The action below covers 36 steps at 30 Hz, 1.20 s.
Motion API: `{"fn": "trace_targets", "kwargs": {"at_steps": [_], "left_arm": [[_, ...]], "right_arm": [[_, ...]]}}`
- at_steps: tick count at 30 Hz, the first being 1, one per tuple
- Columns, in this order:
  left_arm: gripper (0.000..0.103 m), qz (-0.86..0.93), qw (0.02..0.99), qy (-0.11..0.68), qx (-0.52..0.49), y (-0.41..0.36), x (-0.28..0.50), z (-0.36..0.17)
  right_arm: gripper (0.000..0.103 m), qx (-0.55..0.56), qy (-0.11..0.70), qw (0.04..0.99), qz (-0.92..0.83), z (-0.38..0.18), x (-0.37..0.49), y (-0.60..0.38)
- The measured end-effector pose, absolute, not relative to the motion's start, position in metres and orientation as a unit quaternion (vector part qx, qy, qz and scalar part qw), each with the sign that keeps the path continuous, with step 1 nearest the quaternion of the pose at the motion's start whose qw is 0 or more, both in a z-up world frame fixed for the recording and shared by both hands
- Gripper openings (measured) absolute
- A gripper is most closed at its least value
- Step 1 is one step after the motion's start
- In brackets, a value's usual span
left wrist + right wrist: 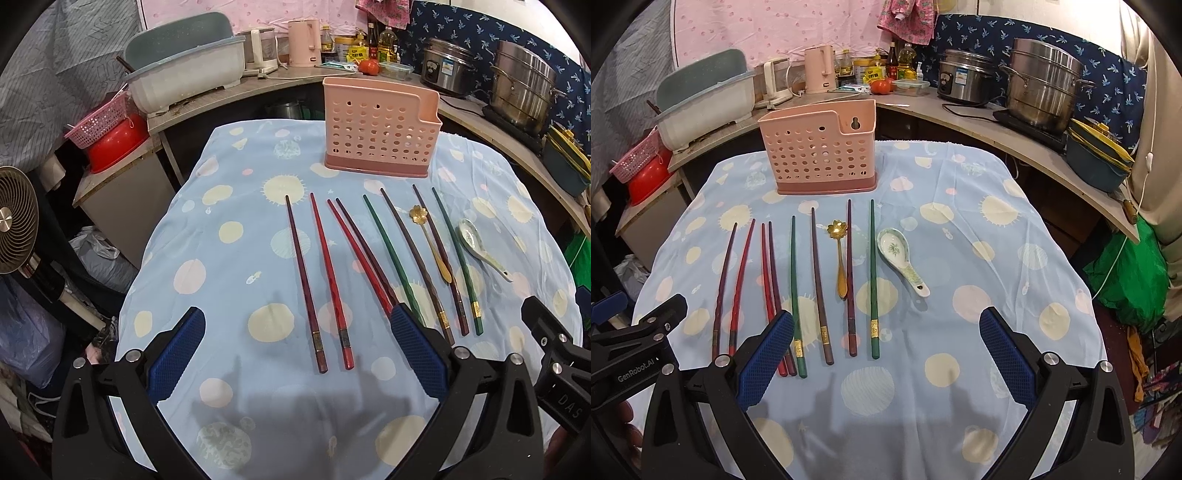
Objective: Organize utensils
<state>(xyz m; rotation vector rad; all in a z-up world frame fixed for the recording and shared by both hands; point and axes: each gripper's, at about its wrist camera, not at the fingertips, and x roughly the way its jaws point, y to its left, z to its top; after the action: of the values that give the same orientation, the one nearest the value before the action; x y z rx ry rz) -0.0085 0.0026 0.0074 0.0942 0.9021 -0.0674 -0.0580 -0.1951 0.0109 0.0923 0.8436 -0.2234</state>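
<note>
We are at the start: both our left gripper (297, 354) and right gripper (886, 354) hang spread wide, empty. Next, we judge, comes lifting a chopstick (872, 280) at mid-frame toward the pink holder (818, 147) above.

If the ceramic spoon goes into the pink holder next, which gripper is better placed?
Probably the right gripper: the ceramic spoon lies just ahead of its open fingers. The left gripper faces the leftmost chopsticks, far across from the spoon.

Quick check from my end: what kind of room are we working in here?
Most likely a small home kitchen. A rice cooker and a steel steamer pot sit on the curved counter beside cooking oil bottles, behind the cloth-covered table.
</note>
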Motion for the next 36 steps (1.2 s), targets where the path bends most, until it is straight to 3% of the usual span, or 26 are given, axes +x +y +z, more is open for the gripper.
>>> {"fn": "trace_targets", "kwargs": {"at_steps": [36], "left_arm": [[0.096,-0.040,0.902,0.428,0.046,0.001,-0.026,0.020]], "right_arm": [[0.096,0.046,0.395,0.911,-0.108,0.022,-0.072,-0.195]]}}
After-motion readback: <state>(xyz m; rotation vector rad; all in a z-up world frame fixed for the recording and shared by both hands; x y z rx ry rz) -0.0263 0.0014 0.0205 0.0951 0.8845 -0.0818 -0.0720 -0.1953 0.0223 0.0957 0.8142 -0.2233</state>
